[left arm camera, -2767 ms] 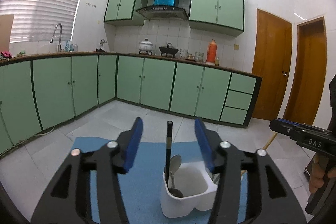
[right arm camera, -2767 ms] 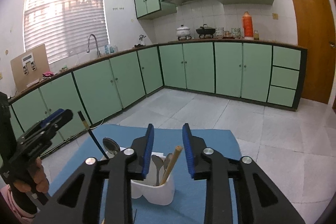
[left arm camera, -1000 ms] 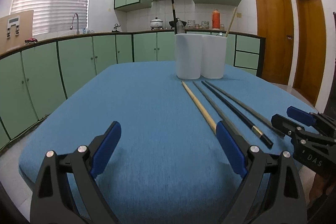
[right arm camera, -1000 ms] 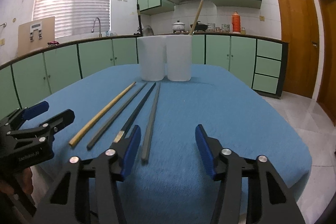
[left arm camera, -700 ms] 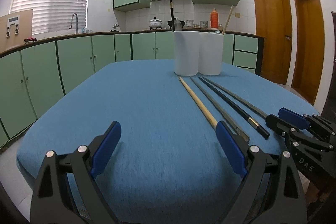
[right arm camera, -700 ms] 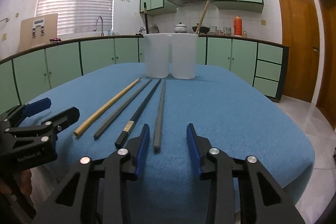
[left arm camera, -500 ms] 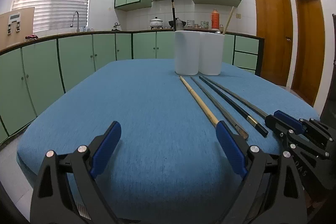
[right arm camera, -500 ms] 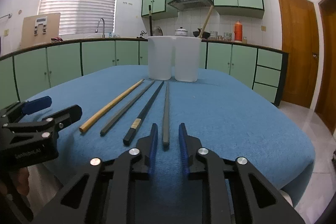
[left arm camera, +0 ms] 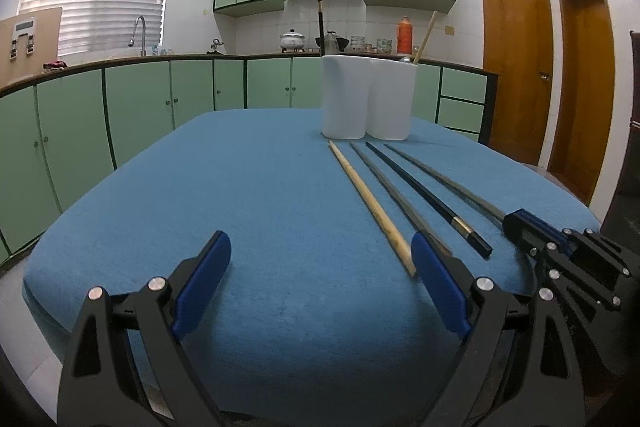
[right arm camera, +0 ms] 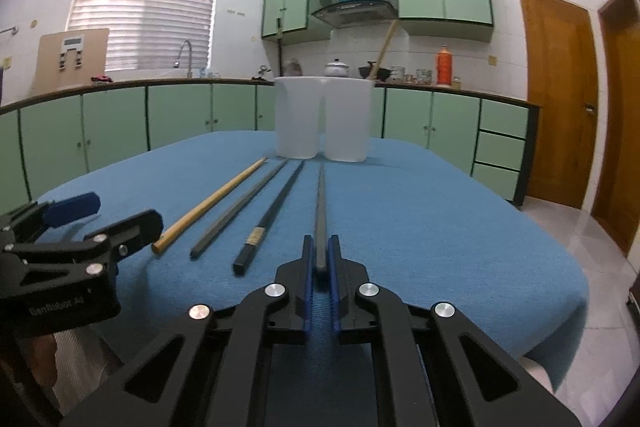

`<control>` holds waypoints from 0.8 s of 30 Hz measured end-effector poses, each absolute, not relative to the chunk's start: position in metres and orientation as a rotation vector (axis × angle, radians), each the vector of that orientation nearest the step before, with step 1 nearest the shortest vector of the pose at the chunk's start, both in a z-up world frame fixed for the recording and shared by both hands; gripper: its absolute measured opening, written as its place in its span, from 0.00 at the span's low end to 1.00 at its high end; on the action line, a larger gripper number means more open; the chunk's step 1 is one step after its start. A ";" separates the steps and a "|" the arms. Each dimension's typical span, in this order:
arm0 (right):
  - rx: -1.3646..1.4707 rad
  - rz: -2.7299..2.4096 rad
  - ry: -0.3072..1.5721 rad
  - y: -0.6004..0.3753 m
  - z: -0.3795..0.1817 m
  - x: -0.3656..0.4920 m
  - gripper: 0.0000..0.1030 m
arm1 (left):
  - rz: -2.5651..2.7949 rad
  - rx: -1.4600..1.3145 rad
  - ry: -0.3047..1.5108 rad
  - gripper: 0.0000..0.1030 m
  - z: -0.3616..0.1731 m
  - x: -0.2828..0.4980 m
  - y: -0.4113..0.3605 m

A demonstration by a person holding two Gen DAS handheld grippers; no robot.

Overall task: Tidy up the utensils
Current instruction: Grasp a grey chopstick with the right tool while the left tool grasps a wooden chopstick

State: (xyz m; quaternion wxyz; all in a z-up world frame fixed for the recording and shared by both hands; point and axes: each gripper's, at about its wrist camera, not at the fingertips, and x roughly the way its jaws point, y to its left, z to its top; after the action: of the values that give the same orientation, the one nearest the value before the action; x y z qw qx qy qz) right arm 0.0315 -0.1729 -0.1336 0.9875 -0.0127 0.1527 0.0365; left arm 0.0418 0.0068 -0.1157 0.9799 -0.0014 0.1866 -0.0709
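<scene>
Four chopsticks lie side by side on the blue table cloth [left arm camera: 240, 187]: a wooden one [right arm camera: 212, 203], a grey one [right arm camera: 244, 203], a black one [right arm camera: 276, 203] and a second grey chopstick [right arm camera: 320, 203] at the right. My right gripper [right arm camera: 319, 247] is shut on the near end of that rightmost grey chopstick, which still rests on the cloth. Behind them stands a white two-part utensil holder [right arm camera: 320, 119] with a black and a wooden chopstick sticking up. My left gripper [left arm camera: 320, 251] stands wide open at the near table edge, holding nothing; its right finger is by the wooden chopstick's [left arm camera: 368, 203] near end.
Green kitchen cabinets and a counter with pots and a red bottle line the far walls. Two wooden doors are at the right. The table's rounded near edge lies just under both grippers. A person's hand holds the left gripper [right arm camera: 116, 215].
The right gripper's jaws have closed from half open onto the near end of the rightmost grey chopstick. The left gripper has stayed open in place.
</scene>
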 end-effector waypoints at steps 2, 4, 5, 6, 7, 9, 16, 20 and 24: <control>-0.024 0.057 0.310 -0.177 -0.134 0.030 0.07 | -0.149 0.000 0.380 0.78 -0.118 0.043 0.002; -0.023 0.048 0.314 -0.180 -0.134 0.030 0.07 | -0.162 0.004 0.387 0.74 -0.119 0.044 -0.003; -0.020 0.044 0.318 -0.182 -0.134 0.029 0.07 | -0.169 0.008 0.389 0.73 -0.120 0.045 -0.006; -0.017 0.043 0.319 -0.182 -0.134 0.029 0.07 | -0.167 0.015 0.389 0.71 -0.121 0.045 -0.009; -0.015 0.040 0.319 -0.184 -0.133 0.028 0.07 | -0.163 0.021 0.387 0.67 -0.123 0.044 -0.012; -0.014 0.038 0.319 -0.185 -0.132 0.028 0.07 | -0.154 0.033 0.379 0.66 -0.125 0.043 -0.017; -0.017 0.038 0.322 -0.187 -0.132 0.028 0.07 | -0.141 0.033 0.372 0.41 -0.128 0.040 -0.022; -0.014 0.039 0.321 -0.187 -0.130 0.028 0.07 | -0.159 0.047 0.372 0.27 -0.128 0.038 -0.027; -0.017 0.037 0.313 -0.188 -0.128 0.026 0.07 | -0.180 0.061 0.374 0.10 -0.128 0.037 -0.032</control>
State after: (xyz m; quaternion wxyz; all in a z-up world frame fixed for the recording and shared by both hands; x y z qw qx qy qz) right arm 0.0262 -0.1885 -0.1280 0.9876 -0.0084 0.1556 0.0183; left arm 0.0371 -0.0322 -0.1284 0.9781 0.0302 0.1858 -0.0892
